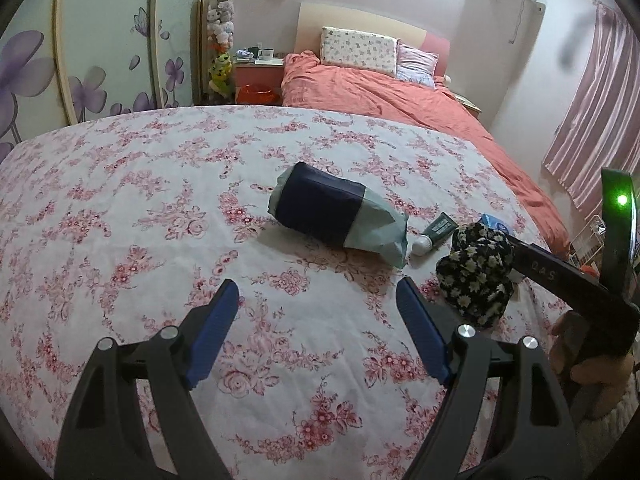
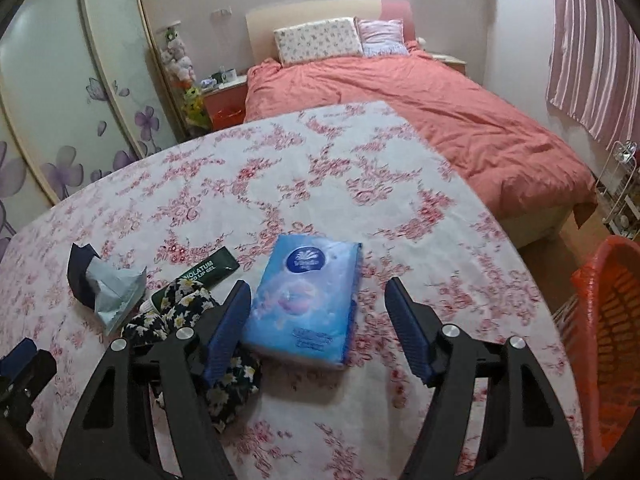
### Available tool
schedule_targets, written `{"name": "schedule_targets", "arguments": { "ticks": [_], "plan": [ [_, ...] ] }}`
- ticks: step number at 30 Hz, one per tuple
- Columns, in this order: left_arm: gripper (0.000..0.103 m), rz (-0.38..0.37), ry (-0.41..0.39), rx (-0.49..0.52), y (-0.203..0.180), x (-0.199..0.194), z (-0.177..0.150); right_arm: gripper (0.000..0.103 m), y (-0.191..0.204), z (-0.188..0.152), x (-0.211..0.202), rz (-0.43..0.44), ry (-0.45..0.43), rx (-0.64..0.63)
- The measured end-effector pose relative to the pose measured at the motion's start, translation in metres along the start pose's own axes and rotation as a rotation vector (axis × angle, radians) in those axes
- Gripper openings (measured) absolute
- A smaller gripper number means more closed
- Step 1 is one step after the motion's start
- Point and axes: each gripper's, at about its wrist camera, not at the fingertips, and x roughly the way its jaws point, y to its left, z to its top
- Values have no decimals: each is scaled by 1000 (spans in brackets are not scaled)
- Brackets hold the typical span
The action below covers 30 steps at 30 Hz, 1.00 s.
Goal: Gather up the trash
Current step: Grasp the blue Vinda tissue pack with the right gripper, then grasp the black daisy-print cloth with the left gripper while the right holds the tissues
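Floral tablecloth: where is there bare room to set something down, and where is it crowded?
Free: the tablecloth left of the torn wrapper, and right of the tissue pack toward the orange basket. Crowded: wrapper, lip gel tube, floral cloth and tissue pack cluster together.

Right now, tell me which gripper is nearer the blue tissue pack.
Right. The right gripper is open with the blue tissue pack between its fingers; the left gripper hovers farther off, facing the torn wrapper.
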Motion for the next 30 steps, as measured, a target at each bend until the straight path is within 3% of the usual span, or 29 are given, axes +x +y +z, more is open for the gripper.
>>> {"name": "schedule_targets", "arguments": {
  "ticks": [6,9,21,30],
  "plan": [
    [79,-12,12,2,-6,5,0,67,-3,0,8,-24,51,9],
    [79,-20,11,14,-11,5,-1,53,-5,-3,6,-46,51,-12],
    [83,-132,-24,105,-71,-1,3,51,-58,-23,-30,-52,-8,51],
    [81,-114,9,176,-124,32,4,51,-81,-28,-44,-27,-26,77]
  ]
}}
